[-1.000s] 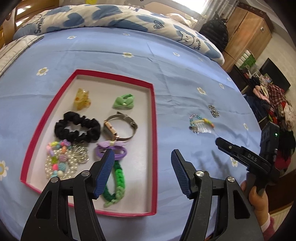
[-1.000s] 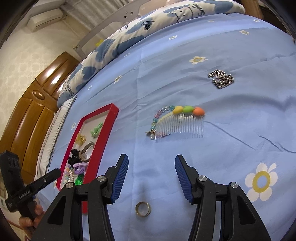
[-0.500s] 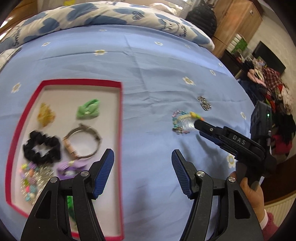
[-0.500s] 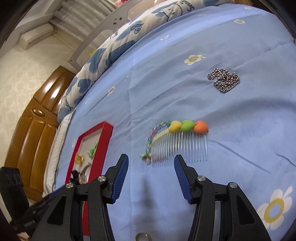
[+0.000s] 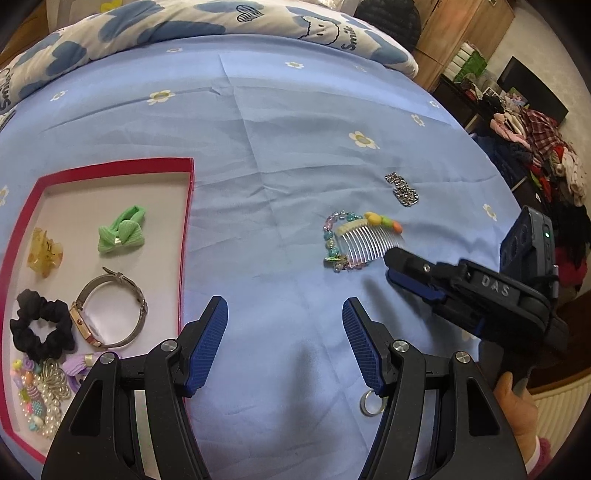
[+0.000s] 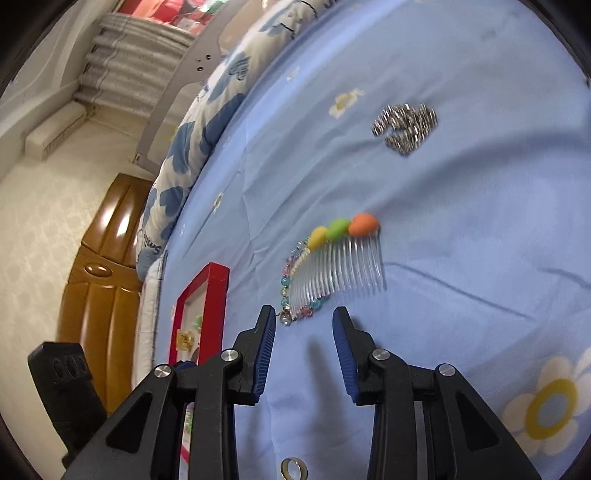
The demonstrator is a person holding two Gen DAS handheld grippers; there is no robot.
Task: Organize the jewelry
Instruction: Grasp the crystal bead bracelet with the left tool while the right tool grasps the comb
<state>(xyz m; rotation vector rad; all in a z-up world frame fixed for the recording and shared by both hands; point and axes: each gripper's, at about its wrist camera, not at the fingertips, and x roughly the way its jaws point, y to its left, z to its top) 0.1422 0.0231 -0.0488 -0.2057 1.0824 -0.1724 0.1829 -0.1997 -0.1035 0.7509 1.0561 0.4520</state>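
Closing, empty right gripper nears one hair comb beside one beaded bracelet, chain and ring apart; left gripper open.

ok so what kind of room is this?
Almost certainly a bedroom: the work surface is a bed with a blue flowered sheet, a cloud-print duvet lies bunched at its far end, and a wooden wardrobe stands beside it.

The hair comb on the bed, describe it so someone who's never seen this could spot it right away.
On the blue flowered bedsheet, look right of the red tray, outside it. The hair comb lies beside a beaded bracelet, below the silver chain. Only it has clear teeth topped with yellow, green and orange drops.
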